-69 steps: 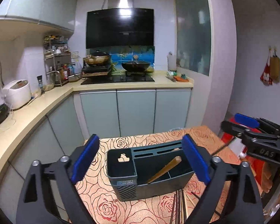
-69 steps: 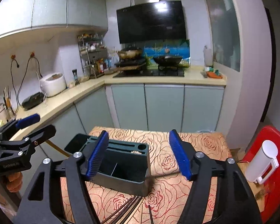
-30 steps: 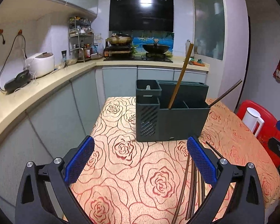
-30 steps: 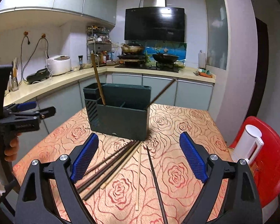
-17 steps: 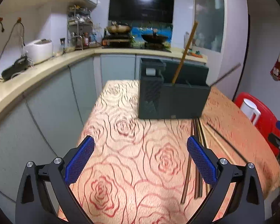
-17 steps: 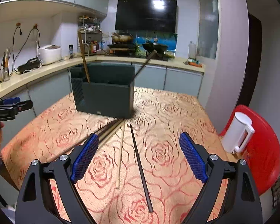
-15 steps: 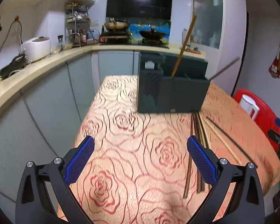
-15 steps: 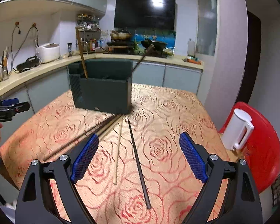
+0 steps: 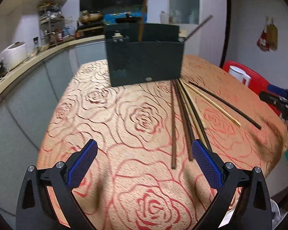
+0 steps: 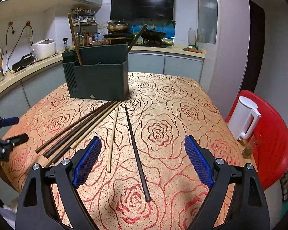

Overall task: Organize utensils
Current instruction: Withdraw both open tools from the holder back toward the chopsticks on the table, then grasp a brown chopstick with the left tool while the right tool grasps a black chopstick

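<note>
A dark green utensil holder stands on the rose-patterned table, with a brown chopstick and a dark one leaning in it. Several loose chopsticks lie fanned out in front of it. A pale one and a dark one lie apart. My left gripper is open and empty above the near table edge. My right gripper is open and empty, over the near ends of those two chopsticks.
A white jug stands on a red chair right of the table. A counter with a rice cooker runs along the left. A stove with pans is at the back.
Both grippers have pulled back from the holder and dropped lower over the near part of the table. Both stay open and empty.
</note>
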`<state>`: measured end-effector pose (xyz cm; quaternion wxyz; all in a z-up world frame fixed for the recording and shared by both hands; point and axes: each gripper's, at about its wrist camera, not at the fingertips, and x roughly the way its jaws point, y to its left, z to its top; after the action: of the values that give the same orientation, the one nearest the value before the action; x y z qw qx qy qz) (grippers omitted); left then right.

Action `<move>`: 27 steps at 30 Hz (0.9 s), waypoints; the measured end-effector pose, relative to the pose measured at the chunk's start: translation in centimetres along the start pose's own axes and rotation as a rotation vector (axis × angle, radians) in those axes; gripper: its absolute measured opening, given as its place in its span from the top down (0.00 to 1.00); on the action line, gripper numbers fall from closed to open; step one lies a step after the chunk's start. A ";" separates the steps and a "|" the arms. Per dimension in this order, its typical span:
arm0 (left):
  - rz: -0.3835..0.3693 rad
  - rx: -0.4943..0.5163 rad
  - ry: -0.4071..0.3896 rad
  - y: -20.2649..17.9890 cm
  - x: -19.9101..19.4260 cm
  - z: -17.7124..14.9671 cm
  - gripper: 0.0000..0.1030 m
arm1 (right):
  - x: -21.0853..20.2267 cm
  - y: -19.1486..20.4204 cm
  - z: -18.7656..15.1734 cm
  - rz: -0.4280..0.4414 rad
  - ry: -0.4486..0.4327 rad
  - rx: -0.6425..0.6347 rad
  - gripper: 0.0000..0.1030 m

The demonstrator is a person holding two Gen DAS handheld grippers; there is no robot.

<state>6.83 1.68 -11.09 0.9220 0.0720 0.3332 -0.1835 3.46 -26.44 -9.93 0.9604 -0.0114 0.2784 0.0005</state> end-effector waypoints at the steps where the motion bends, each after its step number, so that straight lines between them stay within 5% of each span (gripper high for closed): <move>1: -0.010 0.007 0.004 -0.2 0.1 -0.2 0.13 | 0.1 -0.1 -0.2 -0.002 0.004 0.002 0.17; 13: -0.056 0.053 0.112 -1.8 2.8 -1.5 0.56 | 0.2 -0.5 -0.5 0.003 0.019 0.007 0.20; 21: -0.072 0.067 0.104 -2.5 3.3 -1.2 0.67 | 0.9 -0.6 -0.9 0.021 0.055 0.005 0.27; 27: -0.084 0.044 0.099 -2.2 3.5 -1.0 0.93 | 1.4 -1.0 -1.5 0.035 0.086 0.020 0.31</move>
<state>7.89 -1.14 -14.17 0.8941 0.0872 0.3769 -0.2255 3.85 -27.43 -11.87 0.9475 0.0028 0.3195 0.0139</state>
